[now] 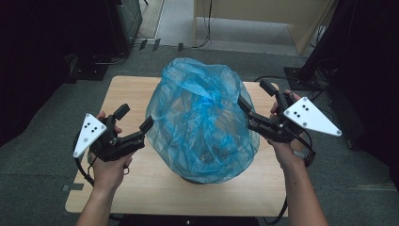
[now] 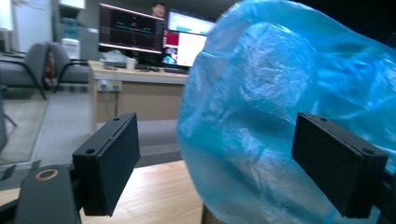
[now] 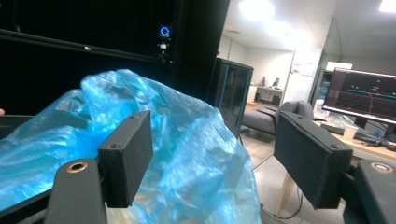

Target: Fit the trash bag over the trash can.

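Note:
A large blue see-through plastic bag [image 1: 202, 117] bulges over a dark round object whose base [image 1: 195, 179] rests mid-table. My left gripper [image 1: 135, 117] is open at the bag's left side, with its near jaw against the plastic. In the left gripper view the bag [image 2: 280, 93] swells into the gap between the wide-apart jaws of the left gripper [image 2: 224, 163]. My right gripper [image 1: 256, 95] is open at the bag's upper right, one jaw against the film. The right gripper view has the bag [image 3: 56, 135] behind and between the spread jaws of the right gripper [image 3: 217, 158].
The wooden table [image 1: 127, 89] is small, with grey carpet all around. Dark equipment stands [image 1: 315, 52] rise at the right and far left. A desk with monitors [image 2: 140, 35] and grey chairs [image 2: 32, 63] stand beyond, with a person behind the screens.

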The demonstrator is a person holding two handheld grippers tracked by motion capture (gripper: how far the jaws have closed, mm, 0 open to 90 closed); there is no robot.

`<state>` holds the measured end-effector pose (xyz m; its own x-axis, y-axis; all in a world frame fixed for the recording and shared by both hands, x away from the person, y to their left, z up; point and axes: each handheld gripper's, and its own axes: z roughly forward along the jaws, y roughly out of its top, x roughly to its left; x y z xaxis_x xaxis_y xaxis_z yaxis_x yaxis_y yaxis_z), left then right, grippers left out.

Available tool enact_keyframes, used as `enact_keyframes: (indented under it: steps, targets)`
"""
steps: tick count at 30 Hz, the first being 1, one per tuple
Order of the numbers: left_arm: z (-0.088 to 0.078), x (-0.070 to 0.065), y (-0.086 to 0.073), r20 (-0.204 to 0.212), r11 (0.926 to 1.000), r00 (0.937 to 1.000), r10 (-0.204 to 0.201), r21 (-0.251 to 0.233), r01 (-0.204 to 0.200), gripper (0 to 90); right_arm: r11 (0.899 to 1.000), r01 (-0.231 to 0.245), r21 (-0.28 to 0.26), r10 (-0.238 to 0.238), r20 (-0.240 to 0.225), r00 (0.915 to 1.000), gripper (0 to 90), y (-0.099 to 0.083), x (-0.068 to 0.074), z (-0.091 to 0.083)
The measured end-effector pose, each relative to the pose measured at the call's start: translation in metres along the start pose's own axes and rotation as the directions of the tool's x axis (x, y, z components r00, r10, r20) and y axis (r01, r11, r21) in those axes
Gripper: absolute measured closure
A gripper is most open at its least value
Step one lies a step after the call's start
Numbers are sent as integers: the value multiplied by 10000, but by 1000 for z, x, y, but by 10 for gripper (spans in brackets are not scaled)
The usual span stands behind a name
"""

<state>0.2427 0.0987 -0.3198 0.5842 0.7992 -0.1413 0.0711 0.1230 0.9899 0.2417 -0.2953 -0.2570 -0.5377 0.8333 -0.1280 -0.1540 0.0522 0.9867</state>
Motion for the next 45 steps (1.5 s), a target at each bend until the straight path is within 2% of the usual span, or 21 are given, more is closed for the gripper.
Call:
enact_keyframes:
  steps: [3,5,7,8,10,12,15,20,25,27,28,29,30,31,32,35,39,42,45]
  targets:
    - [4,-2,-3,158,9996,9998,99,276,-104,169,9999,-127,88,124,302,9995,287,-5,-4,-1]
    - [5,-3,-6,135,9998,9998,113,173,-115,332,9987,-379,345,358,594,9976,288,-9,-8,0]
    - [7,-2,-8,200,9997,9997,138,202,-142,413,9973,-543,487,497,917,9946,304,-13,-13,0]
    - [8,-2,-9,215,9997,9997,152,213,-157,453,9966,-622,542,562,1070,9927,351,-15,-15,-1]
    - [10,-1,-12,151,9995,9997,170,282,-174,508,9949,-822,577,738,1351,9881,364,-20,-20,-3]
    - [12,1,-14,270,9993,9996,96,362,-106,562,9941,-954,521,873,1399,9863,384,-26,-24,-4]
    - [15,2,-17,166,9990,9998,56,443,-63,617,9942,-821,695,708,1511,9860,388,-36,-26,-4]
    - [19,5,-21,168,9986,9998,-45,524,36,667,9909,-1032,869,889,1542,9840,410,-49,-26,-2]
    - [23,6,-25,118,9984,9999,49,555,-56,675,9834,-1455,1086,1312,1291,9829,455,-56,-26,1]
    - [24,7,-26,62,9984,10000,66,568,-70,687,9802,-1583,1190,1434,1250,9817,490,-59,-26,2]
    - [25,7,-27,27,9982,10000,64,597,-66,701,9737,-1910,1243,1775,1124,9777,544,-63,-28,2]
    - [26,8,-28,-1,9984,10000,22,571,-22,701,9737,-1910,1243,1775,1124,9777,544,-63,-28,2]
    - [26,8,-29,-30,9982,10000,50,594,-48,710,9694,-2096,1278,1974,1021,9750,574,-65,-29,3]
    - [27,9,-30,-38,9981,10000,61,613,-58,731,9635,-2281,1402,2170,898,9720,647,-68,-30,4]
    - [27,9,-31,-43,9981,10000,57,620,-54,731,9635,-2281,1402,2170,898,9720,647,-68,-30,4]
    - [29,10,-34,-35,9978,10000,68,663,-65,761,9630,-2216,1535,2112,809,9741,768,-73,-28,5]
    - [33,13,-40,-157,9972,9999,1,744,11,803,9675,-1914,1652,1799,820,9803,866,-75,-22,9]
    - [35,15,-46,-220,9962,9998,-19,871,38,820,9694,-1754,1718,1598,1012,9820,898,-75,-20,12]
    - [37,18,-52,-298,9947,9995,-42,1029,72,829,9684,-1795,1729,1602,1196,9798,900,-75,-20,14]
